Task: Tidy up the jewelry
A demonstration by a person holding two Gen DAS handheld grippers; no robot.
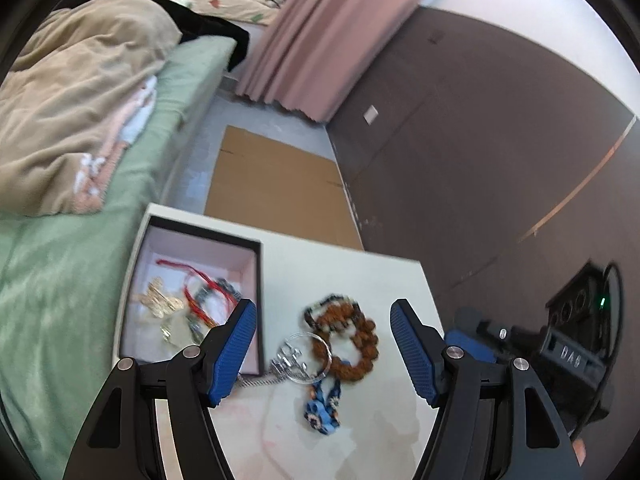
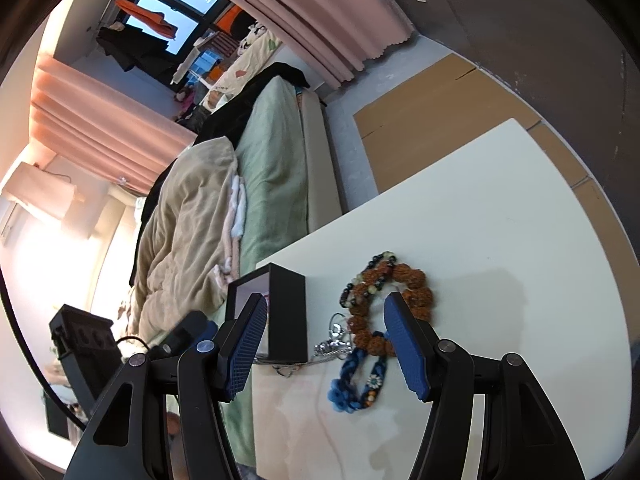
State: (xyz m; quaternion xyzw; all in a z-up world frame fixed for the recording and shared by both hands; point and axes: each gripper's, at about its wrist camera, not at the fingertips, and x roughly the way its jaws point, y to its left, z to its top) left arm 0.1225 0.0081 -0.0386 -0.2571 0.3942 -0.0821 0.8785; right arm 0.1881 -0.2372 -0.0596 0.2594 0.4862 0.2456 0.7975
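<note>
Left wrist view: the left gripper (image 1: 323,350) hangs over the white table (image 1: 400,280), blue-padded fingers spread wide and holding nothing. Between them lie a brown chunky-bead bracelet (image 1: 354,342), a thin clear bangle (image 1: 306,356), a silver chain (image 1: 260,380) and a blue woven bracelet (image 1: 322,404). Just left stands a black-rimmed, pale-lined jewelry box (image 1: 256,308) holding red cord and gold pieces. The right gripper (image 1: 472,344) at right reads "DAS".

Right wrist view: the right gripper (image 2: 325,346) is likewise agape and empty above that same pile, beside the box.

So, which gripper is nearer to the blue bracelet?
Hard to tell. The left gripper and the right gripper both hang open over the blue bracelet, neither touching it.
</note>
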